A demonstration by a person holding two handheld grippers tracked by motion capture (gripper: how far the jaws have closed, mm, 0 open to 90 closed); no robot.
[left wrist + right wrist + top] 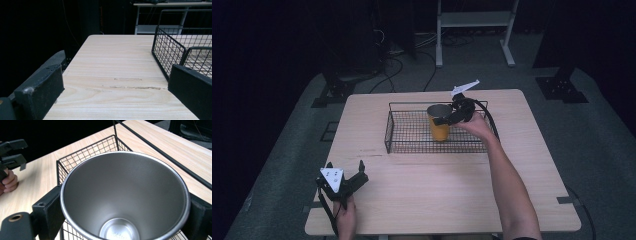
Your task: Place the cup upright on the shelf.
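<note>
An orange cup [439, 126] with a bare steel inside [125, 195] stands upright inside a black wire basket [409, 134] at the back middle of the table. My right gripper [442, 119] comes at the cup from the right. Its two jaws press on opposite sides of the cup just below the rim, so the right gripper [125, 216] is shut on it. My left gripper [345, 168] rests near the table's front left corner, held in a hand. The left gripper [116, 92] is open, with only bare wood between its jaws.
The wooden table [437, 190] has free room in front of the basket. The basket's near left corner [167, 50] rises just right of the left gripper's line. Dark floor, cables and a white metal stand [474, 20] lie beyond the table.
</note>
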